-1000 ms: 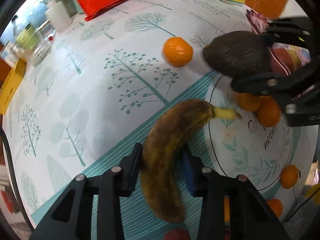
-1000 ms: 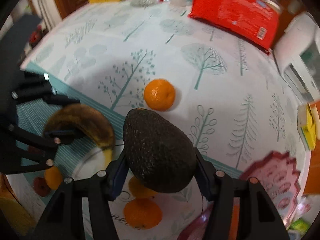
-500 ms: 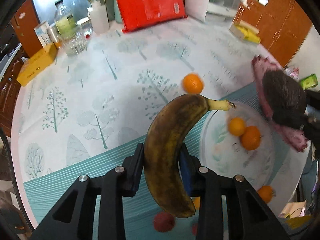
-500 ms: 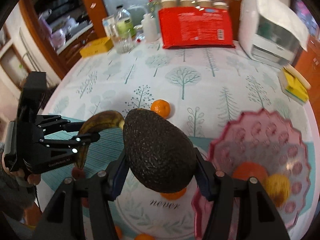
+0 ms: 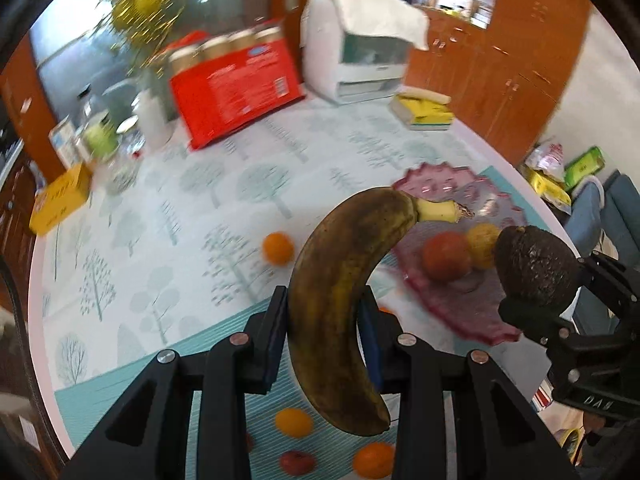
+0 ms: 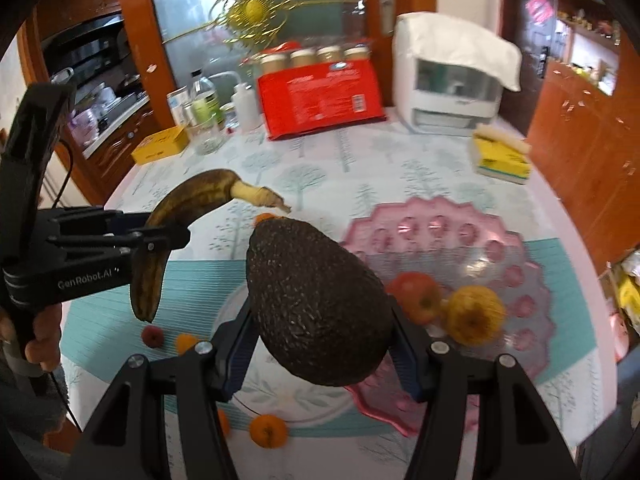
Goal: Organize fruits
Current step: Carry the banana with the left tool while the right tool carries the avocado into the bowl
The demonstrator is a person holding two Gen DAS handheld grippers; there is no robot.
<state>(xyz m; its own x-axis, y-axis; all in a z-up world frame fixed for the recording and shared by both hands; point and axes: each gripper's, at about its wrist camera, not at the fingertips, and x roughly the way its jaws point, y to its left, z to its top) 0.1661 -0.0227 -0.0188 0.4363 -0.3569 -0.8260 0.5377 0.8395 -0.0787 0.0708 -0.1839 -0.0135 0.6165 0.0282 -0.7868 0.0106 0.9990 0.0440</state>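
My left gripper (image 5: 324, 344) is shut on a brown, overripe banana (image 5: 340, 280), held up in the air with its stem pointing right. In the right wrist view the same banana (image 6: 176, 216) hangs at the left. My right gripper (image 6: 320, 344) is shut on a dark avocado (image 6: 316, 300), lifted above the table; the avocado (image 5: 536, 264) also shows at the right of the left wrist view. Beyond it lies a pink scalloped plate (image 6: 440, 216) holding a red apple (image 6: 416, 296) and a yellow fruit (image 6: 476, 312).
A white round plate (image 6: 240, 308) sits on a teal mat (image 6: 100, 320), with several small oranges and red fruits around it. One orange (image 5: 278, 248) lies on the tree-print cloth. A red pack (image 6: 320, 96), white appliance (image 6: 452, 92), yellow boxes and bottles line the back.
Both grippers rose well above the table with their fruit. The avocado swung right, from over the white plate to over the pink plate's near edge.
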